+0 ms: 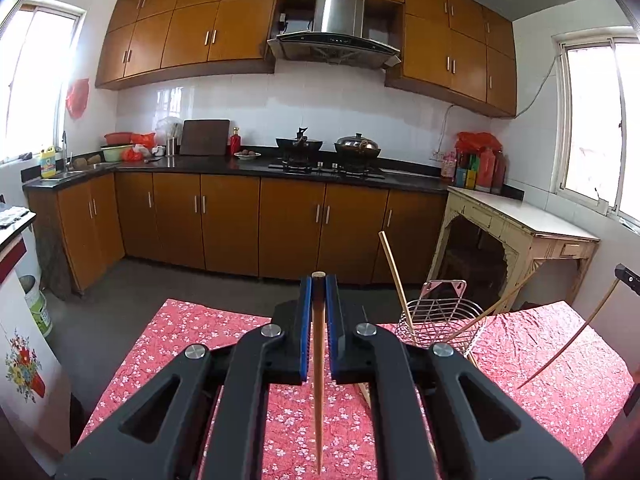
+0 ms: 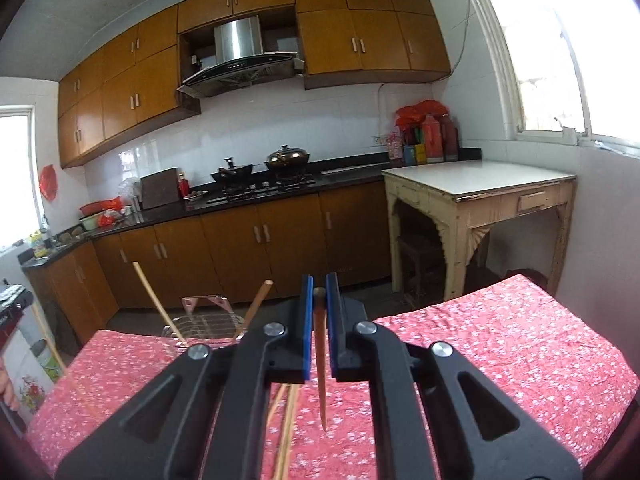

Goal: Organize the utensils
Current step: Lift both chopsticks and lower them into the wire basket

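Left gripper (image 1: pixel 319 285): blue-padded jaws drawn in narrow, clamped on a light wooden chopstick (image 1: pixel 318 380). Blunt end shows just past the fingertips; tapered end runs back toward the camera, above the cloth.

Right gripper (image 2: pixel 319 285): jaws likewise narrow, clamped on a darker wooden chopstick (image 2: pixel 320 360), blunt end between the pads, point hanging down over the cloth.

Wire utensil basket (image 1: pixel 440 318): ahead and to the right of the left gripper, ahead and to the left of the right one. Stands on the table, copper-coloured backplate upright. Holds two leaning chopsticks (image 1: pixel 394 276), one tilted left, one tilted right.

Loose chopsticks (image 2: pixel 286 424): lying on the cloth below the right gripper's left finger, partly hidden.

Red floral tablecloth (image 1: pixel 180 332): beneath both grippers, covering the table.

Beyond: brown kitchen cabinets (image 1: pixel 224 220), black countertop with two woks on a gas hob (image 1: pixel 328 166), a cream side table (image 2: pixel 480 184) to the right.
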### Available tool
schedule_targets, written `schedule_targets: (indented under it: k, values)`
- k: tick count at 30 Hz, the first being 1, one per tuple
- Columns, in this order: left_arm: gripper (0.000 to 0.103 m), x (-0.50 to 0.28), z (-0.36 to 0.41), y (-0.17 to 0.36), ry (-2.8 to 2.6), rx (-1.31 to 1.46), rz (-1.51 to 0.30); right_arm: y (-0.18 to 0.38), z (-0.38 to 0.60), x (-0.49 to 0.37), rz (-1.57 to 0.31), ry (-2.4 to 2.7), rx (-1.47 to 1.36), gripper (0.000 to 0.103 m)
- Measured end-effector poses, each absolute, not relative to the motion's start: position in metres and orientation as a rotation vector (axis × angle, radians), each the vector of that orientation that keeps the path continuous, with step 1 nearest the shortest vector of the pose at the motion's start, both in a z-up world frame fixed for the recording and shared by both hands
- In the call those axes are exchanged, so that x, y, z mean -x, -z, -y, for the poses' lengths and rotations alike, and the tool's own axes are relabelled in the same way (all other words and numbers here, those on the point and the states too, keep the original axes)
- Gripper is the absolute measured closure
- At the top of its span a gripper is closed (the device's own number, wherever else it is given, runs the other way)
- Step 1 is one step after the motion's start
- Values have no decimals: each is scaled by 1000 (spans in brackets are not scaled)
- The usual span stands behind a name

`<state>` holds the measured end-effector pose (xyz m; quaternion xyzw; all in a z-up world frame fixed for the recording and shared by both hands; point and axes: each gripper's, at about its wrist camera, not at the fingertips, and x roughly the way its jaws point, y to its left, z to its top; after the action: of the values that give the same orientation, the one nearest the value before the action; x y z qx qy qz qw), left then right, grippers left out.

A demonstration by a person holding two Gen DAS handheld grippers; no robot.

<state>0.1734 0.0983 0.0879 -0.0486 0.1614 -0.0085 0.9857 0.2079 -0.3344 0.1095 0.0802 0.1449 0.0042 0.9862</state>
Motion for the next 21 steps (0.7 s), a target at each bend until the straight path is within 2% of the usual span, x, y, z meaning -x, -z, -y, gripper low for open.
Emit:
schedule_targets:
  k: [10,21]
  values:
    - [96,-180,-83,-112,59,98,-286,-148,292,-204,-239,-152,-148,96]
    - [96,-207,-36,-178,121,92,-164,-205,241,-245,-144,-219,-128,96]
